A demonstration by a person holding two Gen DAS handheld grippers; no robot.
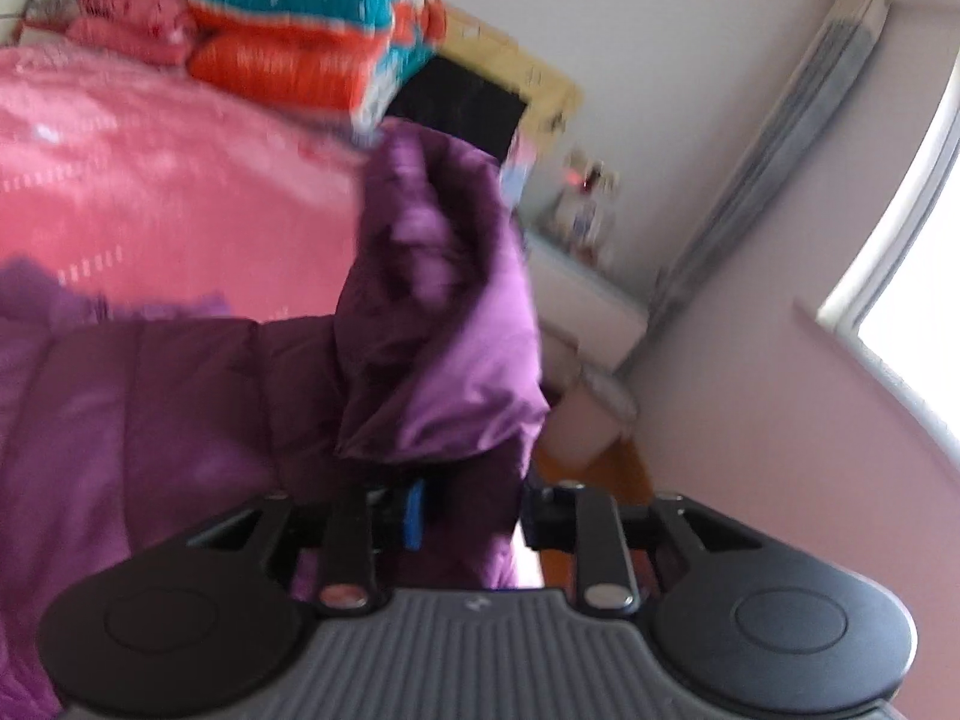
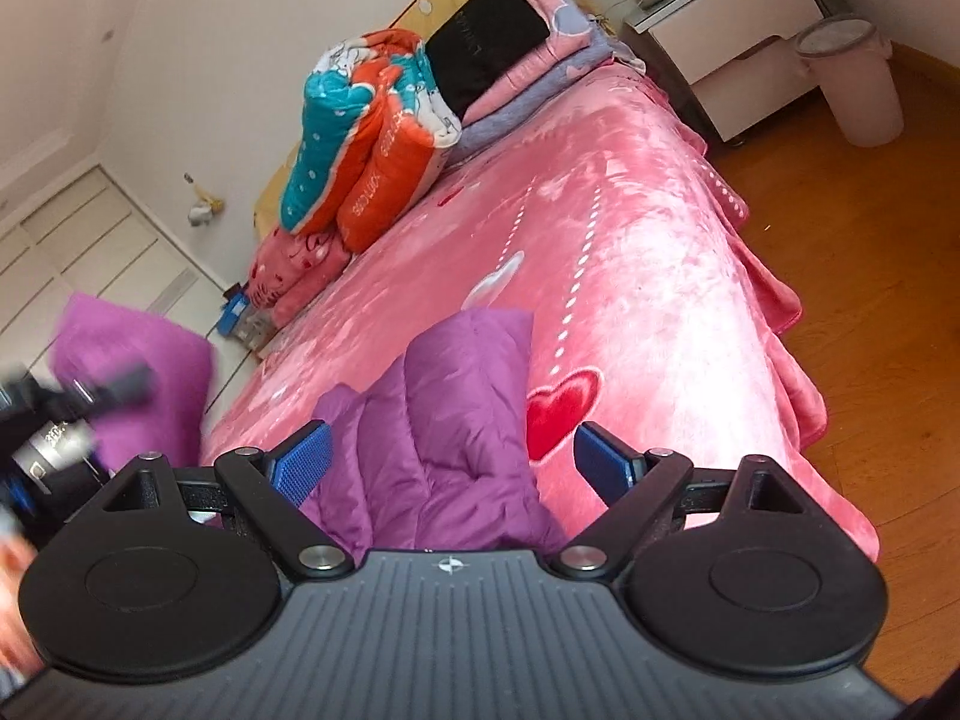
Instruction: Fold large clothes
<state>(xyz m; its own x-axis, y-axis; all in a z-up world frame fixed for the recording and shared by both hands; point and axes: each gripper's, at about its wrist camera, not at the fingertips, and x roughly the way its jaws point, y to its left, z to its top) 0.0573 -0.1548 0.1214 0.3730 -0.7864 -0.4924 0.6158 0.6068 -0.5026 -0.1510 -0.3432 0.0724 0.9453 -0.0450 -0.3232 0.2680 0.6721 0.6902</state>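
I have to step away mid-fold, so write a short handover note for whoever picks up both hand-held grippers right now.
Left hand-held gripper: purple padded jacket fabric sits bunched between its fingers; the view is too blurred to tell whether the grip is firm.
Right hand-held gripper: open, empty, jaws either side of the jacket's quilted part.
The jacket lies on the pink bedspread, near the bed's foot; folded quilts are stacked at the head.
Done: one part is lifted.
Left: finish the folds and flatten the jacket.
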